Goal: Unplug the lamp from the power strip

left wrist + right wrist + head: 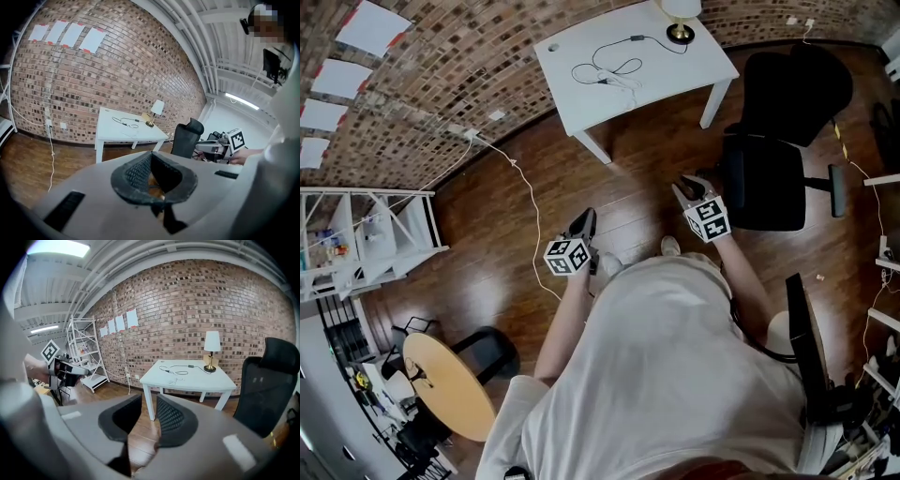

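A white table (675, 66) stands against the brick wall, well ahead of both grippers. On it are a lamp (680, 33) with a brass base and white shade, its black cable (605, 70) in loops, and a white power strip (625, 82). The lamp (212, 344) and table (197, 380) also show in the right gripper view, and the lamp (156, 108) in the left gripper view. My left gripper (584, 223) hangs over the wooden floor, shut and empty. My right gripper (692, 185) is beside the chair, open, with nothing between its jaws.
A black office chair (778, 141) stands right of the table, close to my right gripper. A white cable (530, 206) runs from a wall socket (464, 133) across the floor. A white shelf unit (375, 234) and a round wooden table (450, 384) are at the left.
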